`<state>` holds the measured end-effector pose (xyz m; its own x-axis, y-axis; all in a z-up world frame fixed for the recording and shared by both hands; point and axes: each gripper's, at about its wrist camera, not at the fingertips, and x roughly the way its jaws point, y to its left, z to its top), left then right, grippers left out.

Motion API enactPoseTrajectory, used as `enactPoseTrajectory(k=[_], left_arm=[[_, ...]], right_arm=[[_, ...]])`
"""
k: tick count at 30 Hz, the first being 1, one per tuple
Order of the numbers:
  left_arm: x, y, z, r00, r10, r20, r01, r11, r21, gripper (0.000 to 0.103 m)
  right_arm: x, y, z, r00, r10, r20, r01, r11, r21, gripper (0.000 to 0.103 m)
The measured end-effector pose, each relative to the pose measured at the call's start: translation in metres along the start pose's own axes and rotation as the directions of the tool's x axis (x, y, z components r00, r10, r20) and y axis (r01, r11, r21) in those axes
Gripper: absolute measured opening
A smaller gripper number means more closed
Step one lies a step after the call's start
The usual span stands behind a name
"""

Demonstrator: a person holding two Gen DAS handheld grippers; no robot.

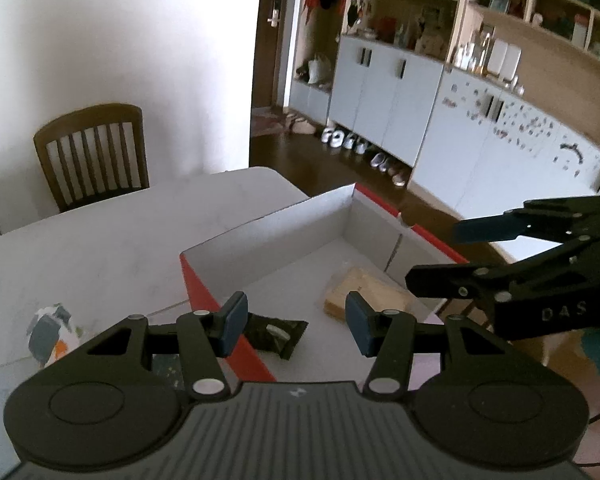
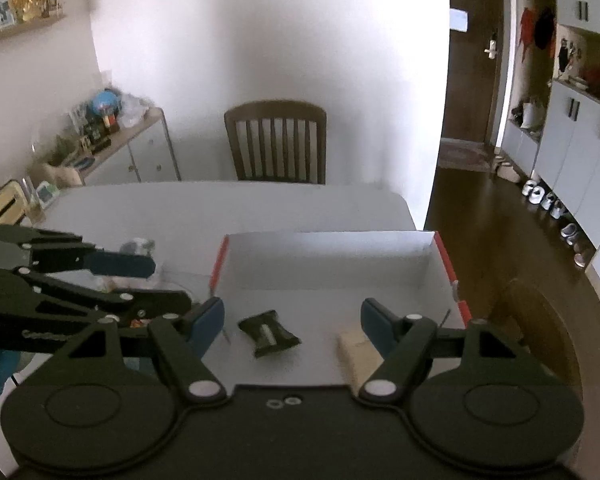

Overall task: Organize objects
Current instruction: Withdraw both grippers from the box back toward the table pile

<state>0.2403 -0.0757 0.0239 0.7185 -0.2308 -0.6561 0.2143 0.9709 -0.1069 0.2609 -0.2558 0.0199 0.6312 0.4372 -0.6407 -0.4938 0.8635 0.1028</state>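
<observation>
Cardboard box [image 2: 328, 256] with red outer sides and a pale inside sits open on the white table [image 2: 220, 208], and both views look down into it. 2 things lie on its floor: a dark packet [image 2: 269, 334] and a tan block [image 2: 354, 350].

The right wrist view shows the packet whole, lying flat with its long axis slanting from upper left to lower right across the picture, a pale strip along its middle. The tan block lies to its right, well apart, its near end hidden behind the right gripper's [image 2: 292, 324] finger. This view also takes in a side cabinet [image 2: 140, 148] crowded with small items, which the other camera misses.

The left wrist view shows more of the block [image 1: 364, 292] (a flat slab, long axis running up and to the right) but only part of the packet [image 1: 278, 332], cut off by the left finger. Only here does a crumpled printed wrapper [image 1: 50, 330] appear, on the table outside the box [image 1: 268, 236], left of its red wall. A wooden chair [image 1: 92, 152] stands beyond the table.

The left gripper [image 1: 296, 320] hangs over the box's near edge, jaws parted moderately with nothing between them. The right gripper's jaws stand wider, also empty.
</observation>
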Motion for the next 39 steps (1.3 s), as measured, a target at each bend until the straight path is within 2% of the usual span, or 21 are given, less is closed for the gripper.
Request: enactPoseTrajectory(k=[9, 12, 16, 23, 25, 30, 31, 32, 33, 34, 39], left_arm=[[-0.046, 0.03, -0.032, 0.999, -0.02, 0.03, 0.021, 0.999, -0.042, 0.057], [-0.06, 0.039, -0.044, 0.999, -0.025, 0.047, 0.028, 0.998, -0.057, 0.065], [-0.075, 0.051, -0.062, 0.998, -0.029, 0.058, 0.033, 0.996, -0.081, 0.066], [-0.105, 0.074, -0.094, 0.996, -0.007, 0.09, 0.015, 0.996, -0.092, 0.072], [-0.113, 0.083, -0.1, 0.995, 0.001, 0.101, 0.009, 0.996, -0.093, 0.083], [-0.127, 0.106, -0.114, 0.994, -0.015, 0.107, 0.026, 0.995, -0.1, 0.085], [-0.129, 0.109, -0.117, 0.994, -0.018, 0.105, 0.028, 0.995, -0.098, 0.089], [-0.13, 0.112, -0.12, 0.994, -0.016, 0.106, 0.027, 0.995, -0.096, 0.093], [-0.132, 0.115, -0.123, 0.994, -0.012, 0.107, 0.022, 0.995, -0.094, 0.101], [-0.134, 0.118, -0.127, 0.994, -0.007, 0.111, 0.018, 0.996, -0.093, 0.103], [-0.139, 0.138, -0.145, 0.994, -0.007, 0.111, 0.018, 0.995, -0.1, 0.103]], right_arm=[[-0.011, 0.055, -0.024, 1.0, 0.007, 0.02, -0.007, 1.0, 0.002, 0.079], [-0.014, 0.073, -0.032, 1.0, 0.0, 0.023, 0.0, 1.0, 0.024, 0.08], [-0.019, 0.094, -0.042, 0.999, -0.017, 0.034, 0.016, 0.999, 0.043, 0.084], [-0.024, 0.132, -0.056, 0.998, -0.039, 0.052, 0.037, 0.998, 0.043, 0.088], [-0.025, 0.141, -0.06, 0.998, -0.033, 0.056, 0.031, 0.999, 0.039, 0.09], [-0.027, 0.165, -0.066, 0.997, -0.023, 0.07, 0.021, 0.999, 0.032, 0.097], [-0.027, 0.169, -0.067, 0.997, -0.017, 0.072, 0.014, 0.999, 0.031, 0.101], [-0.027, 0.174, -0.068, 0.997, -0.014, 0.076, 0.012, 0.999, 0.03, 0.102], [-0.028, 0.177, -0.069, 0.997, -0.014, 0.082, 0.012, 1.0, 0.028, 0.103], [-0.028, 0.182, -0.07, 0.996, -0.013, 0.086, 0.011, 1.0, 0.024, 0.103], [-0.025, 0.2, -0.078, 0.996, -0.013, 0.085, 0.012, 1.0, 0.006, 0.103]])
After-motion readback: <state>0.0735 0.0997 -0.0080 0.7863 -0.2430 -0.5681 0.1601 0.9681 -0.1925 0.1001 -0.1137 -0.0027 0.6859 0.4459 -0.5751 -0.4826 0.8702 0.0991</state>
